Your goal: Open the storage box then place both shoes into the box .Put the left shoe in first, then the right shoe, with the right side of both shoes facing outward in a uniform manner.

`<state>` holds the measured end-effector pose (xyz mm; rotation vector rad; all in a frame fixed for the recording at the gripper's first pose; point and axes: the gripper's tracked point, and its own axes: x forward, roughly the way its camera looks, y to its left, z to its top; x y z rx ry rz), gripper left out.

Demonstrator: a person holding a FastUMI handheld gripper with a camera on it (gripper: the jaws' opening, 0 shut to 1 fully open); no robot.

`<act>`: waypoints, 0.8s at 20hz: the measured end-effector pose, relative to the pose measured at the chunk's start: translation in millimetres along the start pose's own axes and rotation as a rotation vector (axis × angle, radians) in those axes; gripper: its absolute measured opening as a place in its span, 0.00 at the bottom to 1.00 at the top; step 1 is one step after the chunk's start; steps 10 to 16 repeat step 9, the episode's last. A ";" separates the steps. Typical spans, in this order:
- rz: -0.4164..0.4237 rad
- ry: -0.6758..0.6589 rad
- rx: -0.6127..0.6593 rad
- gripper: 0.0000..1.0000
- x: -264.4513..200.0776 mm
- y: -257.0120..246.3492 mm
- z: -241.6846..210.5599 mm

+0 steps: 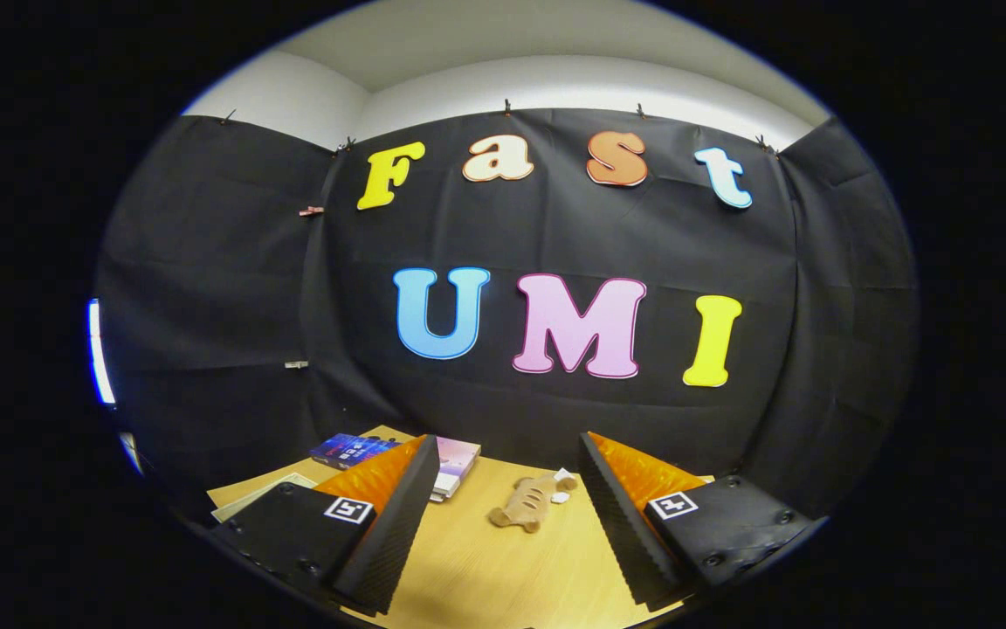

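Nearest to me, my hand-held gripper [503, 524] is spread wide, its two fingers [389, 533] well apart with nothing between them except bare wood. I hold it raised and tilted upward, aimed more at the black cloth wall [206, 288] than down at the work. Below the fingers lies the light wooden bench [485, 577]. Just beyond the gap between the fingertips, resting on the bench, sits a small tan plush toy [525, 507] with a white tag at its far end. Behind my left finger a flat book or box with a blue and purple printed cover [363, 452] lies near the bench's back edge, and pale sheets of paper [263, 494] lie beside it. Neither the storage box nor the shoes can be made out from where I hold the gripper. Above the cloth run a white wall and ceiling [555, 79].
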<state>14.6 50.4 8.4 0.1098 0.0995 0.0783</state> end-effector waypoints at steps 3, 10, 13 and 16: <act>0.032 0.009 0.000 0.97 -1.7 2.5 -5.1; 0.061 0.028 0.020 0.98 7.1 -0.6 -10.5; 0.061 0.028 0.020 0.98 7.1 -0.6 -10.5; 0.061 0.028 0.020 0.98 7.1 -0.6 -10.5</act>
